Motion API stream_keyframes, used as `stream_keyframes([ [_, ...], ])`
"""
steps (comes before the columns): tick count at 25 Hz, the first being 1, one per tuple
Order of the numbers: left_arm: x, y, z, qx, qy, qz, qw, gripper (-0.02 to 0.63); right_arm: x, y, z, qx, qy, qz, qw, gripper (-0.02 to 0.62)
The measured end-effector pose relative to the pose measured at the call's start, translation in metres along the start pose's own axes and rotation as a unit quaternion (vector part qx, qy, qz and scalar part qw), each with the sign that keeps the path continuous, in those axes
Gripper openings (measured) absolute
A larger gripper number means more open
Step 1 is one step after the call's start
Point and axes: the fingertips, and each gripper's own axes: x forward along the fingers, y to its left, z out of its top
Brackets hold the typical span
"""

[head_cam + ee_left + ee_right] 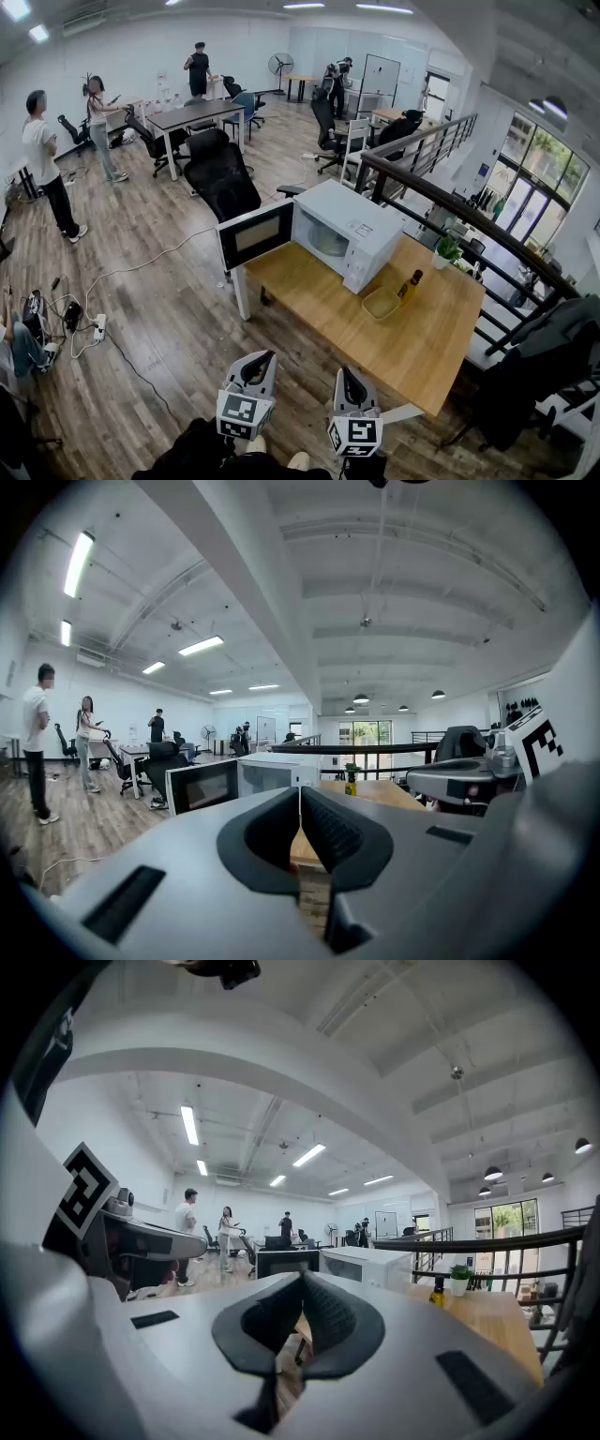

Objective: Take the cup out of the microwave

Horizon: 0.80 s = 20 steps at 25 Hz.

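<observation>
Left gripper [264, 358] hangs with its jaws closed tip to tip and nothing between them, as its own view [300, 795] shows. The right gripper [345, 373], just beside it, is shut the same way, its dark ribbed pads meeting on empty air [302, 1281]. Both are held close to the person, short of the near corner of the wooden table [427, 347].

Ahead of both grippers and well apart from them, a white microwave [361, 230] stands on the far end of that table. Its door [256, 234], dark-framed with a window, is swung wide open toward the left gripper's side. The open cavity [328, 241] shows something pale and rounded inside, but it is too small to tell whether that is the cup or only the turntable.

Nearer the right gripper than the microwave is, a shallow yellowish container [381, 303] sits on the tabletop with a small dark-capped bottle [411, 286] just beside it. A potted plant [446, 251] stands at the table's far edge by the railing [450, 202].
</observation>
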Motion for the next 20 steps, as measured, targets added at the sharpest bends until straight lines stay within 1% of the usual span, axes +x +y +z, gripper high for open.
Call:
stream_keyframes([
  [4,0.0,0.015,-0.001,-0.001,0.002,-0.002,1.0,0.028,0.011,0.013,0.001,0.001,-0.002,0.0,1.0,0.015],
  [10,0.009,0.044,-0.003,-0.004,-0.008,-0.006,0.9999,0.028,0.034,0.028,0.0,-0.003,-0.001,-0.008,1.0,0.015],
  [14,0.013,0.066,-0.005,0.004,0.006,-0.007,0.9999,0.028,0.051,0.039,0.004,-0.004,-0.002,-0.017,1.0,0.015],
  [17,0.02,0.079,-0.008,-0.008,-0.001,-0.018,0.9998,0.028,0.063,0.045,0.004,-0.001,-0.002,-0.027,1.0,0.015],
  [20,0.027,0.092,-0.008,-0.006,-0.003,-0.031,0.9995,0.028,0.075,0.051,-0.001,0.0,0.0,-0.036,0.999,0.015],
])
